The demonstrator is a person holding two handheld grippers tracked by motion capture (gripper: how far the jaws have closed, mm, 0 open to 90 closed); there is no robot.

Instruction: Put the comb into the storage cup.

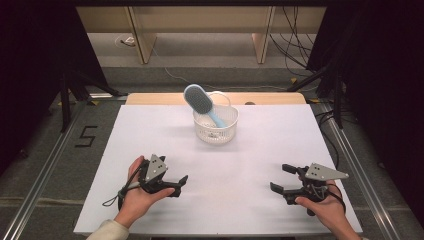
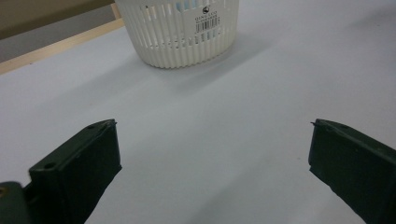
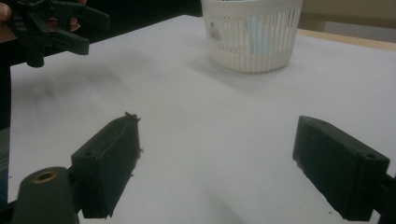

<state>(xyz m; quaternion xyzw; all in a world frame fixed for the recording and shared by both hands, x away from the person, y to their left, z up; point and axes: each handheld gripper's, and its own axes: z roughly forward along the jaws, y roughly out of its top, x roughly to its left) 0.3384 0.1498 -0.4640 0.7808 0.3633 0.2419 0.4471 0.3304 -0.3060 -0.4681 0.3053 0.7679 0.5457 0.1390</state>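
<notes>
White covers the table (image 1: 165, 150) in the high view, and near its far edge stands a white slotted plastic basket (image 1: 215, 127) with a pale blue hairbrush (image 1: 201, 101) leaning inside it, head up and tilted to the left above the rim. The left gripper (image 1: 181, 184) and the right gripper (image 1: 279, 178) are held low near the front edge, well apart from each other and from the basket, each in a hand with jaws spread and nothing between them.

In the left gripper view, the two black jaws stand wide apart over bare table, the basket (image 2: 180, 32) ahead with a barcode label on its wall.

In the right gripper view, the jaws are likewise released; the basket (image 3: 254, 39) sits ahead, blue showing through its slots, and the left gripper (image 3: 93, 32) appears at upper left.
</notes>
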